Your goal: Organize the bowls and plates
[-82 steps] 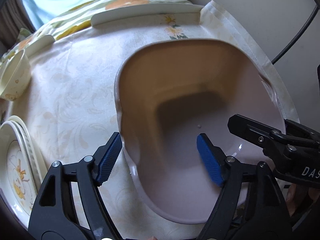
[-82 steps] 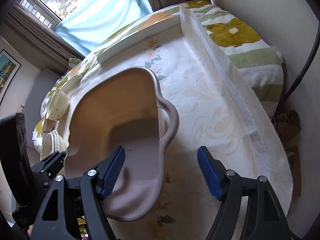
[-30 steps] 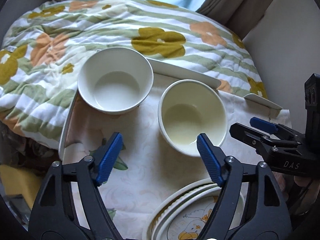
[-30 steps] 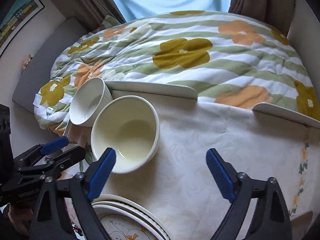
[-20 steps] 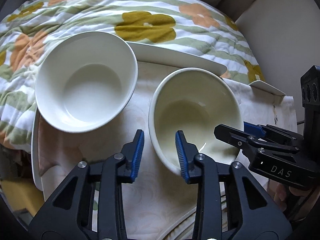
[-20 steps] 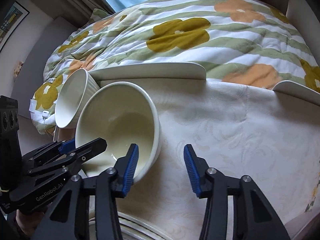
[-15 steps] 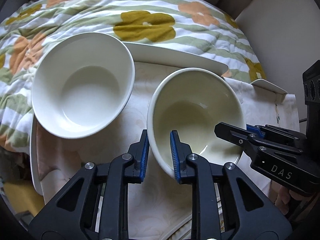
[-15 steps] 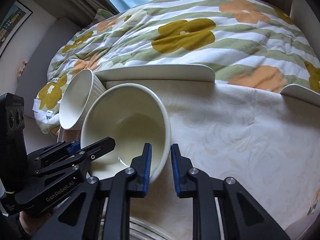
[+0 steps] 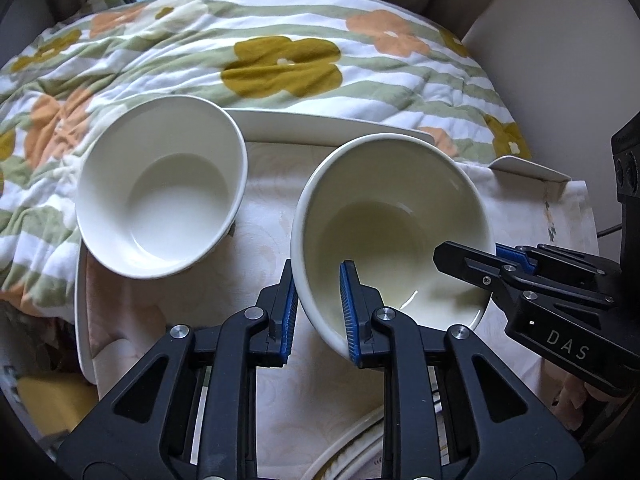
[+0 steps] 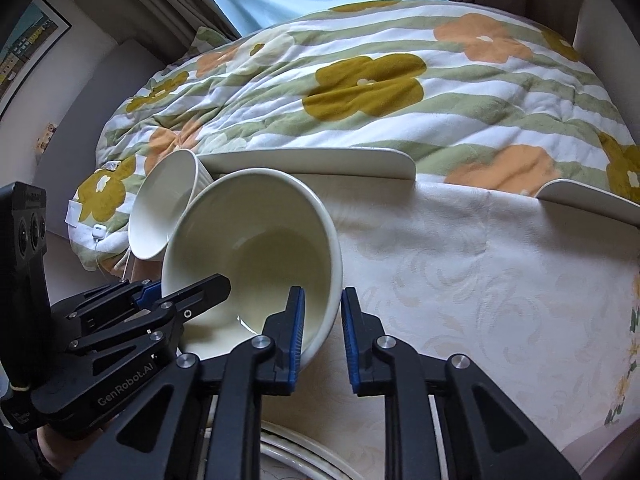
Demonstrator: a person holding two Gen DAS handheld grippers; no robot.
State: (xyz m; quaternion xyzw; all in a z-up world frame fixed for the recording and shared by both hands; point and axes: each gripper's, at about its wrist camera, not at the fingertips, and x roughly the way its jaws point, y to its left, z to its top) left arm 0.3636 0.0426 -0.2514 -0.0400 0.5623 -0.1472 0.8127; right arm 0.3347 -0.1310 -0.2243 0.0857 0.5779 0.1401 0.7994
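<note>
Two bowls on the cloth-covered worktop (image 9: 264,216), both empty: white bowl (image 9: 160,196) left, cream bowl (image 9: 390,220) right. Left gripper (image 9: 318,312) and right gripper (image 10: 322,324) jaws each clamp the cream bowl's rim, opposite sides.

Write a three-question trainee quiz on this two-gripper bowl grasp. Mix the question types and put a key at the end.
1. True or false: the left gripper and the right gripper both clamp the rim of the cream ceramic bowl.
2. What lies left of it in the left wrist view? A) white ceramic bowl B) mug C) pan
3. Fill in: stacked plates show at the ____ edge of both views.

Key: 1 true; 2 A; 3 bottom
</note>
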